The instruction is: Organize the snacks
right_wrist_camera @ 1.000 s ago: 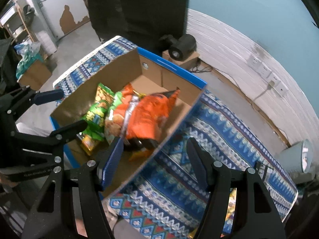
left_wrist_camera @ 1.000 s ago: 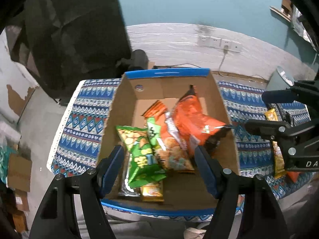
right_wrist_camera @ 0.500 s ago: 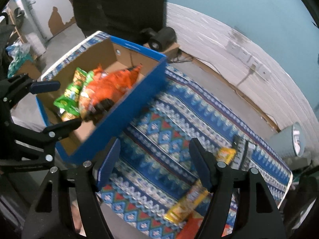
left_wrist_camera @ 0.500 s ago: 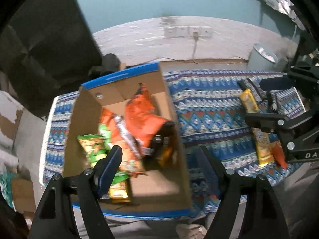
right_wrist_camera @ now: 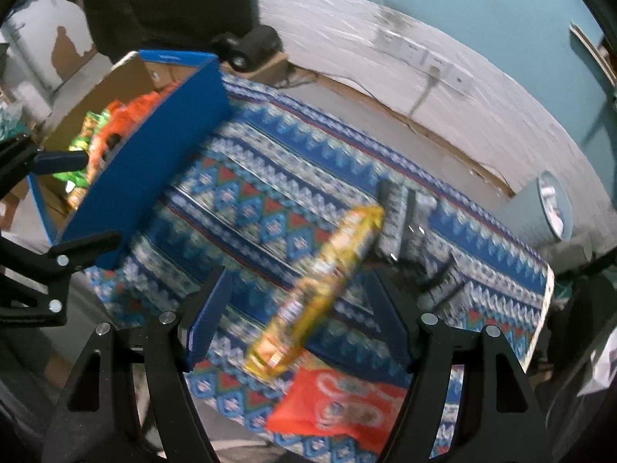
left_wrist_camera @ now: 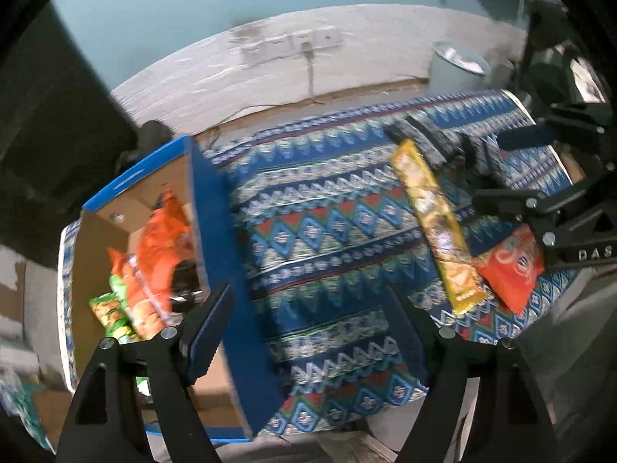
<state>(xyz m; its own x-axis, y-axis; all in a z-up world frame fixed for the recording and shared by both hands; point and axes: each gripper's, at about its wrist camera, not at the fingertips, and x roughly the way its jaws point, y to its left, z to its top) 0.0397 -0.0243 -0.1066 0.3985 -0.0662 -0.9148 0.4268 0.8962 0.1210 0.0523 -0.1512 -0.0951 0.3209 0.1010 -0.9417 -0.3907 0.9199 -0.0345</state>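
Both claws are held spread with nothing between their fingers. Ahead of the right gripper (right_wrist_camera: 297, 312), a long yellow foil snack packet (right_wrist_camera: 322, 285) is seen lying on the blue patterned cloth (right_wrist_camera: 270, 208), with an orange-red snack bag (right_wrist_camera: 339, 409) just below it. The blue-sided cardboard box (left_wrist_camera: 216, 231) of orange and green snack bags (left_wrist_camera: 154, 262) is seen left of the left gripper (left_wrist_camera: 308, 332).

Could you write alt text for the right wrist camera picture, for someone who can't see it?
An open right gripper hovers over a long yellow snack pack and an orange packet on a patterned blue cloth. A blue cardboard box of snacks sits left.
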